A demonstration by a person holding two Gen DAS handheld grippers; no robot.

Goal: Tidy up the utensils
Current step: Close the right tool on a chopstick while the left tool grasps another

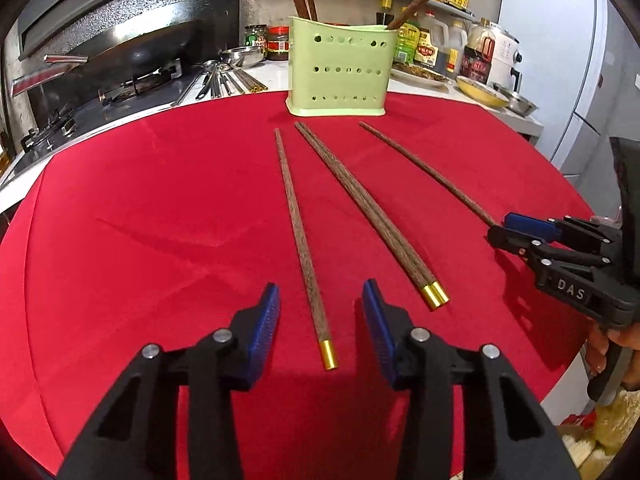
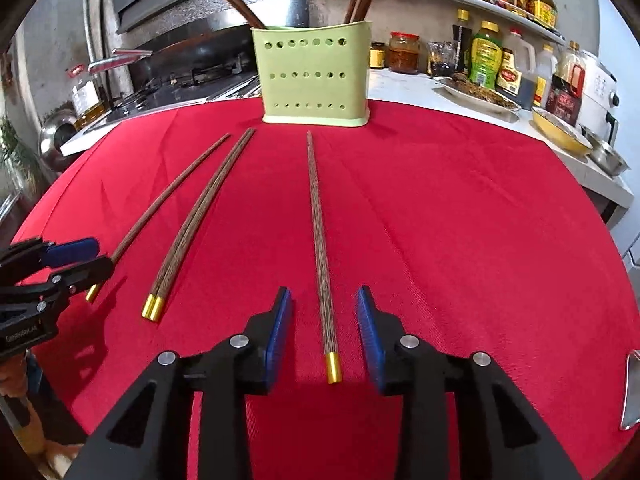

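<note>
A pale green perforated holder [image 1: 338, 70] stands at the far side of the red cloth [image 1: 160, 220], with several chopsticks in it. Dark wooden chopsticks with gold caps lie on the cloth: a single one [image 1: 302, 240], a touching pair [image 1: 372, 220] and a single one at the right [image 1: 428, 174]. My left gripper [image 1: 320, 312] is open, its blue pads either side of the left single chopstick's capped end. My right gripper [image 2: 324, 316] is open, straddling the right single chopstick [image 2: 320, 240]. The holder [image 2: 314, 74] and the pair [image 2: 200, 216] show there too.
A stove with a wok [image 1: 132, 60] is at the back left. Sauce bottles and jars [image 1: 432, 44], a yellow bowl [image 1: 482, 92] and metal bowls [image 1: 520, 104] line the counter behind the cloth. Loose metal utensils [image 1: 224, 82] lie by the stove.
</note>
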